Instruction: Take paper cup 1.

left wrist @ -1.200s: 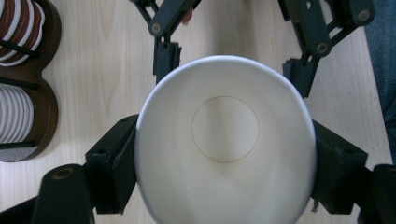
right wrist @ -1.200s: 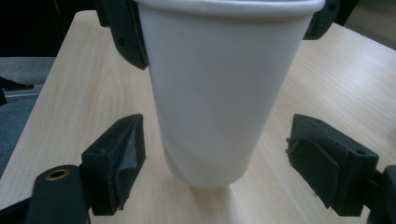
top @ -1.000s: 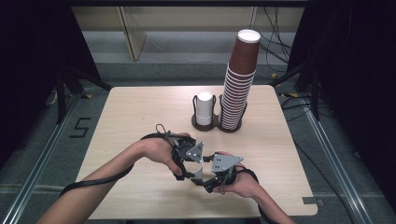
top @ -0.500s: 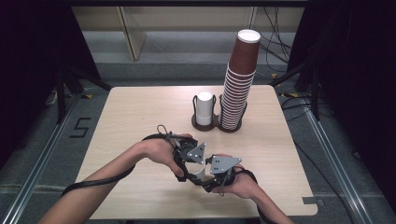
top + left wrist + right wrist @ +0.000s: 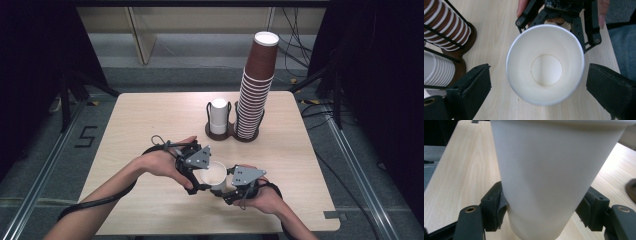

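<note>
A white paper cup (image 5: pixel 214 173) is held upright just above the table's near edge. My right gripper (image 5: pixel 544 217) is shut on its lower wall, with a pad (image 5: pixel 495 207) pressing on each side. My left gripper (image 5: pixel 541 87) looks down into the cup's (image 5: pixel 546 65) mouth. Its jaws have just been opening and now stand wide on either side of the rim, clear of it. In the high view the left gripper (image 5: pixel 201 176) comes in from the left and the right gripper (image 5: pixel 228 190) from the right, both at the cup.
At the back of the wooden table (image 5: pixel 150 115) a wire holder carries a tall stack of brown cups (image 5: pixel 256 95) and a short stack of white cups (image 5: pixel 218 115). Both stacks lie at the left of the left gripper view (image 5: pixel 444 27). Dark stands flank the table.
Both hands have stayed near the front edge. The left gripper's jaws have spread away from the white cup, which sits in the right gripper.
</note>
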Motion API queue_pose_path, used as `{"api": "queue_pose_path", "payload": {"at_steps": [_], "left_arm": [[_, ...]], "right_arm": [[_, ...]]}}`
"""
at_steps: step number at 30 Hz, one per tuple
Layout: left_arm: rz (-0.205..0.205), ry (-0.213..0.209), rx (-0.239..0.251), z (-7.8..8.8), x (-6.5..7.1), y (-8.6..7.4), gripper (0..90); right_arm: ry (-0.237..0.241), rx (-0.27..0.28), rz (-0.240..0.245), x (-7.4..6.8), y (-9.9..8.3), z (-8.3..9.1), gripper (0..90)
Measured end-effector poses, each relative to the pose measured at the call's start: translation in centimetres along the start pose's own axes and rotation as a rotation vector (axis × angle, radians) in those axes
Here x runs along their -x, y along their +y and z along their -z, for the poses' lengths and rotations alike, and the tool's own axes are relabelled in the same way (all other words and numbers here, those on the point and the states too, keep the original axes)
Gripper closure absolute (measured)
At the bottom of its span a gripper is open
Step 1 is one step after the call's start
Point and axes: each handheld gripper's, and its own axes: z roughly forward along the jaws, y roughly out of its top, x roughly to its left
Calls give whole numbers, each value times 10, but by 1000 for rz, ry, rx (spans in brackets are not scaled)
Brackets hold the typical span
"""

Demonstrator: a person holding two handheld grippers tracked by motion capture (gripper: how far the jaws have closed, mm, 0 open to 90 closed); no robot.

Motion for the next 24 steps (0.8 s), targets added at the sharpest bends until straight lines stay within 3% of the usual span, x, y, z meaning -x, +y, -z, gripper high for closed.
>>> {"api": "queue_pose_path", "payload": {"at_steps": [3, 4, 6, 8, 9, 12, 14, 17, 19, 20, 24], "left_arm": [[8, 12, 17, 4, 2, -6, 45], [19, 15, 30, 6, 4, -10, 45], [45, 34, 58, 10, 8, -20, 45], [58, 46, 64, 12, 10, -26, 45], [73, 55, 74, 13, 12, -30, 45], [119, 82, 106, 13, 15, -42, 45], [171, 113, 132, 13, 17, -53, 46], [227, 143, 164, 9, 19, -63, 46], [232, 150, 163, 8, 19, -66, 47], [262, 174, 171, 6, 21, -72, 48], [304, 204, 196, 4, 23, -82, 48]], "right_arm": [[-13, 3, -16, 1, -2, 4, 324], [-30, 7, -3, 3, -3, 6, 324], [-38, 12, -36, 5, -6, 13, 324], [-51, 17, -34, 6, -7, 15, 324], [-55, 16, -60, 8, -10, 19, 324], [-69, 16, -73, 10, -14, 25, 324], [-87, 14, -95, 10, -16, 29, 324], [-106, 33, -75, 13, -18, 33, 324], [-114, 22, -96, 12, -18, 37, 324], [-127, 31, -110, 12, -19, 38, 324], [-152, 33, -103, 15, -21, 45, 324]]}}
